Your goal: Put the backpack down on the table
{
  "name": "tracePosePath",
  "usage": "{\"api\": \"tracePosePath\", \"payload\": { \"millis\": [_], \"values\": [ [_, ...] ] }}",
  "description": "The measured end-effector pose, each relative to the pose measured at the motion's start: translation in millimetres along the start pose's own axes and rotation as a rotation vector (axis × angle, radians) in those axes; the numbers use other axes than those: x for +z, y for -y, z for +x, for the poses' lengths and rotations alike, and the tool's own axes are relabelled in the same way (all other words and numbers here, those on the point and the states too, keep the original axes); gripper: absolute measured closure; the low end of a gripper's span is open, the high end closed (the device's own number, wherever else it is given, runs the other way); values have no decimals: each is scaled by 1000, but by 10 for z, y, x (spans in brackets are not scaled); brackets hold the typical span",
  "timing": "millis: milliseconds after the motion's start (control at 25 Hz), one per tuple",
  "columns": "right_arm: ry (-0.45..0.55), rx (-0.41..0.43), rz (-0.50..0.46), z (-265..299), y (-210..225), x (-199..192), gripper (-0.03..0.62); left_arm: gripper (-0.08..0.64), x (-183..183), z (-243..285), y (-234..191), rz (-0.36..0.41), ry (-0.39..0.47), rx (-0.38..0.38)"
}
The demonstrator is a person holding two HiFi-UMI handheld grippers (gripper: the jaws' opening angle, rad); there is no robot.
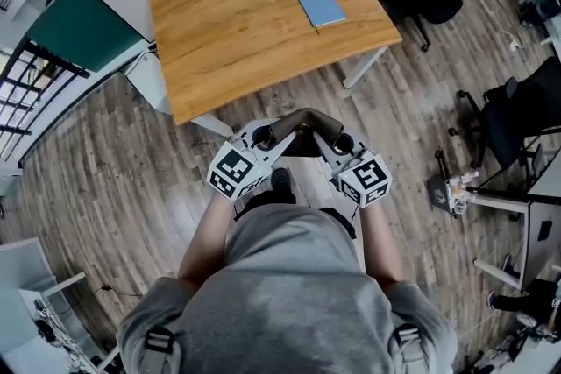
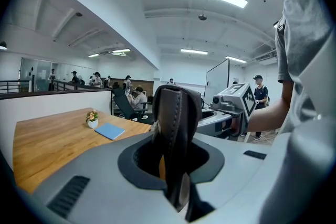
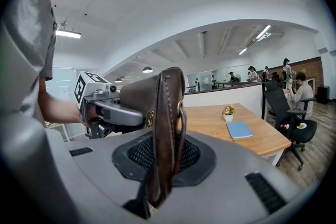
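The backpack (image 1: 302,127) is brown stitched leather with a slight sheen; the table (image 1: 228,22) top is smooth, satin-finished wood.

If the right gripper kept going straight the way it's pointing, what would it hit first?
Probably the wooden table: the right gripper, shut on the backpack strap, aims toward its near edge. The left gripper sits just left of that line; depth is unclear.

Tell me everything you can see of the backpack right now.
Of the backpack only the top shows: dark brown, leather-looking, stitched, with a brass-coloured fitting. The left gripper and right gripper each clamp a strap section, holding it in the air, short of the wooden table. Its body is hidden.
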State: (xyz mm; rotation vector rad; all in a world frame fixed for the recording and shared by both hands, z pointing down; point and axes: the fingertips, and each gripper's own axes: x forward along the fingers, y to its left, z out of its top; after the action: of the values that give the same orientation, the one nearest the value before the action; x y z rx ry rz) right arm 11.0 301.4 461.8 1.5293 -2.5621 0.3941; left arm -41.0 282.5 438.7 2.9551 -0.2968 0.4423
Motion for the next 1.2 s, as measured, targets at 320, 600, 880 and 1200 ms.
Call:
{"api": "tracePosePath", "payload": {
  "millis": [320,600,880,1200],
  "values": [
    [16,-33,2,286,69,57,528,482,7,-4,-306,24,-6,-27],
    [17,-36,2,514,25,93,529,482,-10,-102,-521,32,-14,-25],
    [2,-16,-12,669,-5,80,528,482,-73,-167,-643,21,-15,-7],
    [-2,43,-19,967,60,95,528,482,-115,-189,-914,19,-30,53]
  ]
}}
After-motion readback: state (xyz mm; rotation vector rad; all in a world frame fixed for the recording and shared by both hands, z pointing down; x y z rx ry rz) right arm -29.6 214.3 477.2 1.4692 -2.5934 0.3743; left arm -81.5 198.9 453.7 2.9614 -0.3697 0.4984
